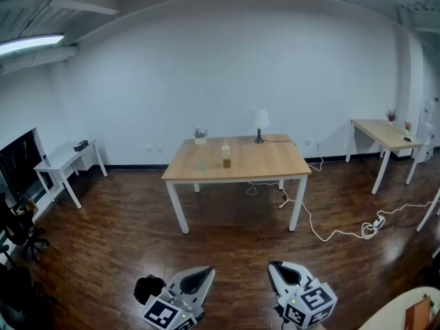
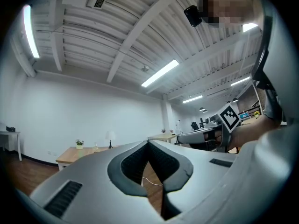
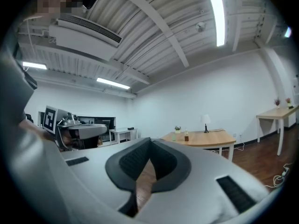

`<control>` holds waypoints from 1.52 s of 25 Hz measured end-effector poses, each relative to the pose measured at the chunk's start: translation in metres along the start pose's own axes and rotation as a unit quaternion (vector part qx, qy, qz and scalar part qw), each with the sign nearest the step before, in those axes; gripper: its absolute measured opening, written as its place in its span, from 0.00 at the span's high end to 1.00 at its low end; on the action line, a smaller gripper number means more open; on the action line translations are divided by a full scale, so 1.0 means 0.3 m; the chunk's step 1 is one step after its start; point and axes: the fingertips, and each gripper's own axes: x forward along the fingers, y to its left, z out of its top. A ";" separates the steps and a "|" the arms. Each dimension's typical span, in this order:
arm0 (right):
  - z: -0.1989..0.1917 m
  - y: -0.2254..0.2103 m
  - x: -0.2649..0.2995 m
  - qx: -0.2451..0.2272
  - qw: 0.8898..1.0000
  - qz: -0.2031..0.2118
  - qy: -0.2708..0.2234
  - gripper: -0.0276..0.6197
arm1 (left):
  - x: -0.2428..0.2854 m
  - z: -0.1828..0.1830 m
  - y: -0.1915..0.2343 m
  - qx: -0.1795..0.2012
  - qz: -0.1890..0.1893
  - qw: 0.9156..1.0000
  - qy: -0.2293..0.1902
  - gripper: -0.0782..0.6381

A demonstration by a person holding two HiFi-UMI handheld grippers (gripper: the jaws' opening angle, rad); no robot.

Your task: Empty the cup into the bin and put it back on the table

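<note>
White walls (image 1: 206,67), dark wood floor (image 1: 117,239), wooden table (image 1: 268,161), strip lights (image 1: 27,45)

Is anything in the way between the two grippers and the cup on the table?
Nothing visible is. Only bare wooden floor lies between the left gripper, the right gripper and the table where the cup stands. A white cable trails off to the table's right.
</note>
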 end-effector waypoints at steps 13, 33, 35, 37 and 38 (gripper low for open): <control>-0.010 -0.197 0.301 -0.027 0.999 -0.010 0.021 0.95 | 0.234 -0.076 0.273 -0.014 -0.003 1.000 -0.009 0.90; 0.069 -0.374 0.745 -0.033 0.999 -0.003 0.037 0.95 | 0.545 -0.170 0.616 -0.006 -0.023 1.000 -0.005 0.90; 0.078 -0.407 0.777 -0.034 0.999 0.004 0.037 0.95 | 0.584 -0.187 0.620 -0.003 -0.026 1.000 0.005 0.90; 0.074 -0.443 0.813 -0.031 0.999 0.016 0.040 0.95 | 0.629 -0.205 0.636 -0.002 -0.021 1.000 0.007 0.90; 0.069 -0.463 0.833 -0.028 0.998 0.023 0.041 0.95 | 0.652 -0.212 0.647 -0.001 -0.016 1.000 0.006 0.90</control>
